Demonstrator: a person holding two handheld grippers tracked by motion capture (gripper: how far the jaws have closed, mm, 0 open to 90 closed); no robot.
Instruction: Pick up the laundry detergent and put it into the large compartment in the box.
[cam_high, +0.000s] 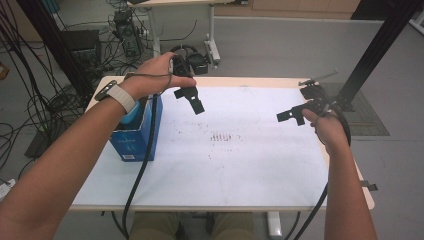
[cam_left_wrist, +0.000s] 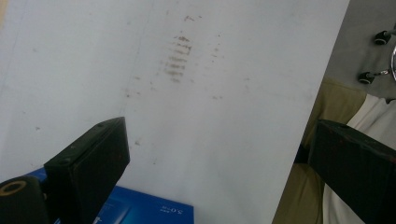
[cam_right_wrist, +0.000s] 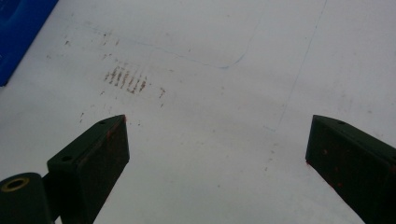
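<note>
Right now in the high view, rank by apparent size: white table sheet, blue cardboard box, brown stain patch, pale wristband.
1. white table sheet
2. blue cardboard box, partly behind the forearm
3. pale wristband and brown stain patch: look alike, and the wristband is nearer the camera, so unranked.

A box stands on the table's left edge. Both grippers hang above the table, the left gripper right of the box, the right gripper well apart.
</note>
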